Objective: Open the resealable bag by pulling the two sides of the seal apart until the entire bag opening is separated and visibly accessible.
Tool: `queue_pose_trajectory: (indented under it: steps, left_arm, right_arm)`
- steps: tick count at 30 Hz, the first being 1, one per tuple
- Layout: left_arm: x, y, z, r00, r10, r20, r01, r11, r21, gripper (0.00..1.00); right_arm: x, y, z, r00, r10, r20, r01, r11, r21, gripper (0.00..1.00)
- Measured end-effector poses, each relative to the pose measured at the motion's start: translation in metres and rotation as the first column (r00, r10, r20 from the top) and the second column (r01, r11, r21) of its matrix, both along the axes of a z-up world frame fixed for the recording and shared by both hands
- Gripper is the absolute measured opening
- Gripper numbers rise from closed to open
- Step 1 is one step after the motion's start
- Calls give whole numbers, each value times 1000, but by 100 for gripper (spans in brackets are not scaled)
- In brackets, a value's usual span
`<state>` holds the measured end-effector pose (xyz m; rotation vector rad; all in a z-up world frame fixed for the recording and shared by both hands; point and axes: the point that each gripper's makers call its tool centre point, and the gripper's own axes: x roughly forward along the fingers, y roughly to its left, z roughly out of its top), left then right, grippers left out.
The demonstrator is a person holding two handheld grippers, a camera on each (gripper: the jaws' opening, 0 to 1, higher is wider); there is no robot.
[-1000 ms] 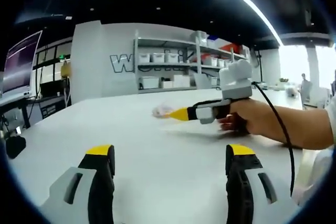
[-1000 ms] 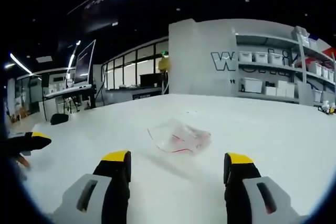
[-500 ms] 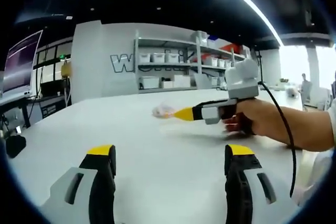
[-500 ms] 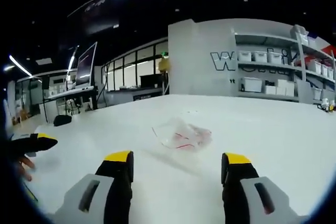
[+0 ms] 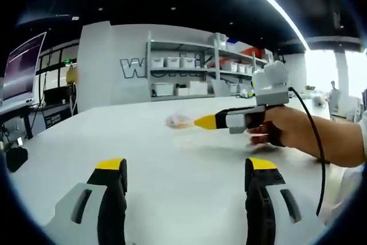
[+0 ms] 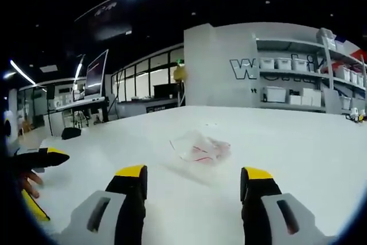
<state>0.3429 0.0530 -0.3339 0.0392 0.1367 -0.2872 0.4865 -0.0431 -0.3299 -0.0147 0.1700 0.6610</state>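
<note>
While both tools stand wide over the white worktop (image 6: 298,142), the right tool (image 6: 195,179) faces the clear resealable bag (image 6: 200,148) lying flat just ahead; the left tool (image 5: 182,170) holds nothing, with shelves (image 5: 189,70) of white bins far behind.

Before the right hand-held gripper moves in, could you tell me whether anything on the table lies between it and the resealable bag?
Nothing visible does. In the right gripper view, bare white table runs from the open right hand-held gripper to the resealable bag, which lies flat and untouched ahead of it.
</note>
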Motion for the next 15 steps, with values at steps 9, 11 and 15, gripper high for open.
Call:
queue_pose_trajectory:
  steps: [9,11,15]
  left_arm:
    - [0,-1,1,1000,-3,2,3,1000,-4,82]
    - [0,-1,1,1000,-5,2,5,1000,-3,82]
    - [1,0,2,1000,3,7,-3,1000,-6,82]
  right_arm:
    - [-1,-1,-1,1000,3,-3,-3,1000,4,64]
    - [-3,-1,-1,1000,6,-1,-6,1000,8,64]
    - [-6,-3,1,1000,7,1,-7,1000,16,64]
